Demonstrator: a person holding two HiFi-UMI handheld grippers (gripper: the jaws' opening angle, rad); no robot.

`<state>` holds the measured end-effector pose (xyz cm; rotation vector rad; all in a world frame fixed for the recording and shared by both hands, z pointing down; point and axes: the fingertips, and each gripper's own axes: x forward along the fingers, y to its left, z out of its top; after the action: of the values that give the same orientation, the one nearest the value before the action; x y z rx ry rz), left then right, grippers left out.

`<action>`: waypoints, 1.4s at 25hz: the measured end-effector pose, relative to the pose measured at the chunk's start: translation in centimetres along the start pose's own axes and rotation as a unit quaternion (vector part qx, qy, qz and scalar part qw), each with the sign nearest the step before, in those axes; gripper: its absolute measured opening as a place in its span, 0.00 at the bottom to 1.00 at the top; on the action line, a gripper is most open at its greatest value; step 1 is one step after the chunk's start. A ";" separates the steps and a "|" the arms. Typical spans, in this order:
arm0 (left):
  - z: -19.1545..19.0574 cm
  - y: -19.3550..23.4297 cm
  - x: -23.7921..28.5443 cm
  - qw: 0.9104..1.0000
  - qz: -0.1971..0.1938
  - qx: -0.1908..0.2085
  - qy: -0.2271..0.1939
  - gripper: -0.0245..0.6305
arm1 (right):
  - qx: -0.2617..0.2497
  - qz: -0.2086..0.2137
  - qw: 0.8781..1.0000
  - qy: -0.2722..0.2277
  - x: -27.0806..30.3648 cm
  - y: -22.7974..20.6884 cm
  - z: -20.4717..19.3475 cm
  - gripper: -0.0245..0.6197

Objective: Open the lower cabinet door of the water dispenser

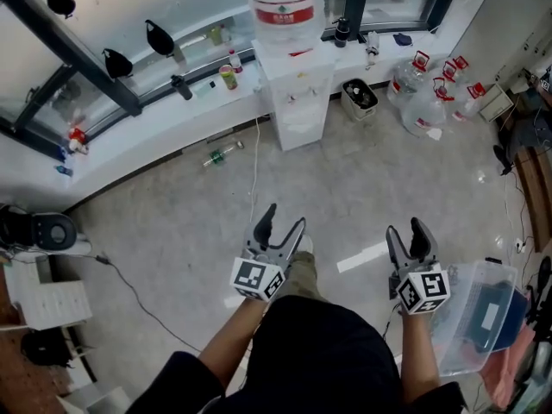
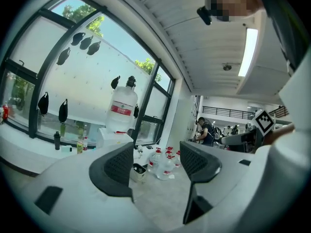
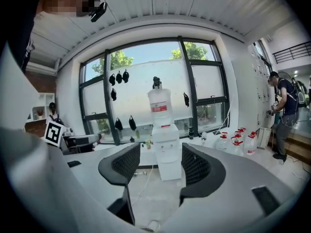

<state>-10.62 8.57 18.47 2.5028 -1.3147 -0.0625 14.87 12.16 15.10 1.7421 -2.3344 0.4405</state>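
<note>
The white water dispenser [image 1: 296, 84] stands against the window ledge with a large clear bottle [image 1: 283, 7] on top; its lower cabinet door [image 1: 299, 126] is shut. In the right gripper view the water dispenser [image 3: 164, 152] shows straight ahead between the jaws, still far off. The dispenser's bottle [image 2: 122, 109] appears left of the jaws in the left gripper view. My left gripper [image 1: 284, 219] and right gripper [image 1: 409, 229] are both open and empty, held over the floor well short of the dispenser.
Several water jugs [image 1: 426, 93] with red caps stand right of the dispenser, beside a small bin [image 1: 360, 97]. A white cord [image 1: 254, 166] runs across the floor from the dispenser. A bottle [image 1: 220, 154] lies on the floor. A clear plastic box [image 1: 477, 316] sits at my right.
</note>
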 end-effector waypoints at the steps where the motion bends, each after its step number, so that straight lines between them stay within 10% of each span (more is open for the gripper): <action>1: 0.0 0.0 -0.2 1.000 0.002 0.000 -0.001 0.46 | 0.001 0.005 1.000 0.003 0.0 0.5 -0.5 0.40; 21: -3.7 -4.1 -1.4 1.000 0.008 -0.002 0.012 0.46 | 0.037 0.024 0.999 0.004 -3.3 -0.2 -5.7 0.40; 35: -2.2 3.4 7.7 0.997 -0.018 -0.041 0.061 0.46 | 0.047 0.026 0.999 0.008 11.9 -2.2 0.8 0.40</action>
<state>-8.49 1.06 22.42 2.4213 -1.1949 0.0268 13.59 0.56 18.53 1.7128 -2.3891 0.5799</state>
